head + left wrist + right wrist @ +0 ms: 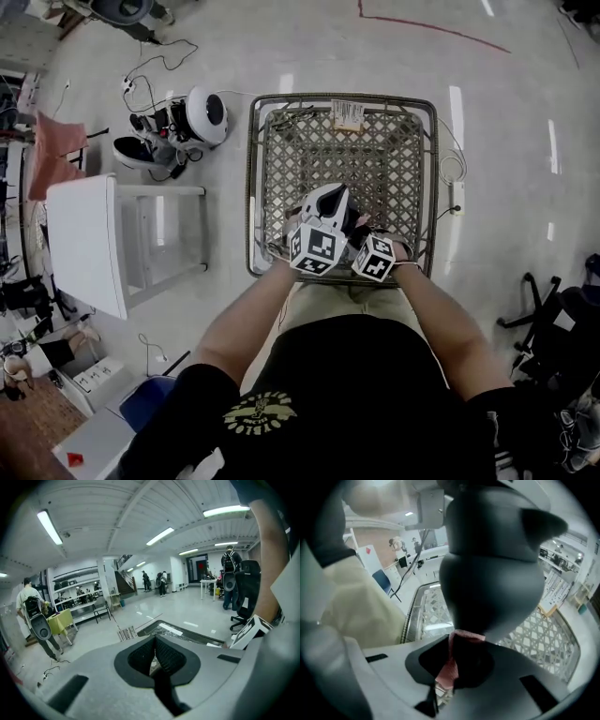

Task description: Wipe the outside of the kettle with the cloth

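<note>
Right gripper point(453, 641) has its jaws nearly together, pinching a pink cloth point(449, 667). The top edge of the cloth seems to touch the dark kettle point(487, 564). That kettle fills the upper middle of the right gripper view. Its long axis runs top to bottom, with the narrow end down at the cloth and a spout-like lip toward the upper right. Left gripper point(155, 638) has its jaws closed with nothing between them. Both grippers sit low centre in the head view, over the basket point(249, 178).
</note>
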The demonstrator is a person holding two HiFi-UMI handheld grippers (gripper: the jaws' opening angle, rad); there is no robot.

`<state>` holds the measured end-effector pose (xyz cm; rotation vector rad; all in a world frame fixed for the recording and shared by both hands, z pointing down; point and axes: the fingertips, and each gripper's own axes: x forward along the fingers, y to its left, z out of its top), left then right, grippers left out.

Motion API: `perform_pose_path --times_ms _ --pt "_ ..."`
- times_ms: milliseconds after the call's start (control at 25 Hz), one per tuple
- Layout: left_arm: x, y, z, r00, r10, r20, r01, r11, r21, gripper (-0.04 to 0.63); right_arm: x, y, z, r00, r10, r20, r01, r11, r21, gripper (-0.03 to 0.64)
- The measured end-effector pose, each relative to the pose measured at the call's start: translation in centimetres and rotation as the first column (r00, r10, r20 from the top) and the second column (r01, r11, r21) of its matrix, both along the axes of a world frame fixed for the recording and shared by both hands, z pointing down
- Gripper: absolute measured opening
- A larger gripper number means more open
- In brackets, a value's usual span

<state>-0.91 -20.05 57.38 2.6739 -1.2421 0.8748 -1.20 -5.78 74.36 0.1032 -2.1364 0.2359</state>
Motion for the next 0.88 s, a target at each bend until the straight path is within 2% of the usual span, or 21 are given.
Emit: perform_pose_path --times_ms 120,200,440,600,880 --pt "0.0 0.0 0.1 1.000 0.003 0.007 -0.003 1.000 0.002 0.008 -2.0 1.4 -1.7 0.998 0.015 0.068 -0.014 1.000 -0.010 0.028" --pt "0.1 0.0 0.2 1.000 0.006 0.017 -0.006 1.000 0.003 0.008 -2.2 1.5 -2.0 0.996 0.025 0.081 -0.025 1.000 -0.004 0.028" --pt "0.1 0.3 0.1 1.000 0.013 0.017 -0.013 1.000 -0.001 0.008 0.5 -0.6 -0.1 0.999 0.037 -0.010 -0.037 0.999 0.026 0.028" --pt "0.1 0.1 0.0 1.000 0.019 0.020 -0.019 1.000 0.005 0.008 3.2 -4.2 0.7 0.990 0.114 -0.078 -0.109 0.992 0.068 0.028" --pt "0.0 0.3 -0.2 1.000 0.026 0.016 -0.026 1.000 0.010 0.008 4.4 -9.5 -1.6 0.966 0.257 -0.041 -0.249 0.958 0.142 0.028"
